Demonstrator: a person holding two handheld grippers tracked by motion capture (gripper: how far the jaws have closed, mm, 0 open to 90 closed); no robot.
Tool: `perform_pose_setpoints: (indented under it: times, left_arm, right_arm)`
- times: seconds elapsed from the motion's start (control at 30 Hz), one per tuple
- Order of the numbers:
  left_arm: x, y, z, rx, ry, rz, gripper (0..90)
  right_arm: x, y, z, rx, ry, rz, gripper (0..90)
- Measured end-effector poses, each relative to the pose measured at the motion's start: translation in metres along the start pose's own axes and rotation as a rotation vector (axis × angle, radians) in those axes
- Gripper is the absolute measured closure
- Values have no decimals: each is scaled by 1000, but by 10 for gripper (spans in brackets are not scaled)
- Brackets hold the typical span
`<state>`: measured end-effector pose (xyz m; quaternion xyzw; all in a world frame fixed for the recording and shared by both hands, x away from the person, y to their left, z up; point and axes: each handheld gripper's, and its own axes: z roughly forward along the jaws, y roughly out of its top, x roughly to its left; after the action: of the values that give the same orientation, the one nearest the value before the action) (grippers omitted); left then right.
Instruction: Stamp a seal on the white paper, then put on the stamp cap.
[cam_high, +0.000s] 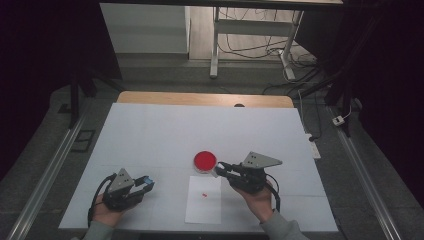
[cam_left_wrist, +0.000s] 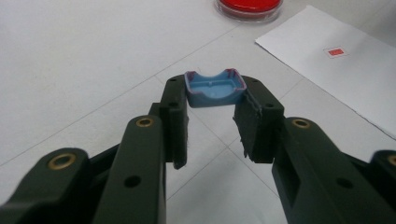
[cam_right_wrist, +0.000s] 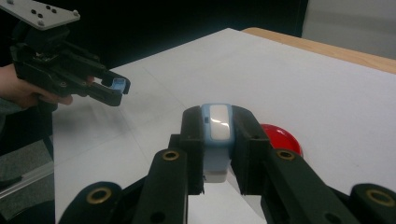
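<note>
White table (cam_high: 150, 135), red dish (cam_high: 205, 160), paper (cam_high: 203, 205)

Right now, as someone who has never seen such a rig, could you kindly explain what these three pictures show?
A person sits at a white-covered table, holding a black two-jaw gripper in each hand. The high view looks down from above; the other two cameras ride on the grippers and look along their jaws. The left gripper is shut on a small blue plastic cap. The right gripper is shut on a light-blue oblong stamp body with a white face. On the table lie a round red dish and a white paper sheet bearing a small red mark.
</note>
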<state>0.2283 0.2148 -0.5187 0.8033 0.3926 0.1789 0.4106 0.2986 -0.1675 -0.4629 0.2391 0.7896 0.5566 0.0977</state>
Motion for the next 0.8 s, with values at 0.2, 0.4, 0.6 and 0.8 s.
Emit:
perform_pose_setpoints:
  times: [0.2, 0.4, 0.6, 0.8]
  left_arm:
    - [-1, 1, 1, 0, -1, 4, 652]
    - [-1, 2, 2, -1, -1, 7, 653]
    - [-4, 6, 6, 0, -7, 15, 652]
    - [-8, 10, 12, 4, -16, 30, 653]
  right_arm:
    - [0, 1, 0, -5, -4, -1, 753]
    - [0, 0, 0, -2, -2, -2, 753]
    - [1, 0, 1, -4, -3, -3, 752]
    - [1, 0, 1, -4, -4, -4, 752]
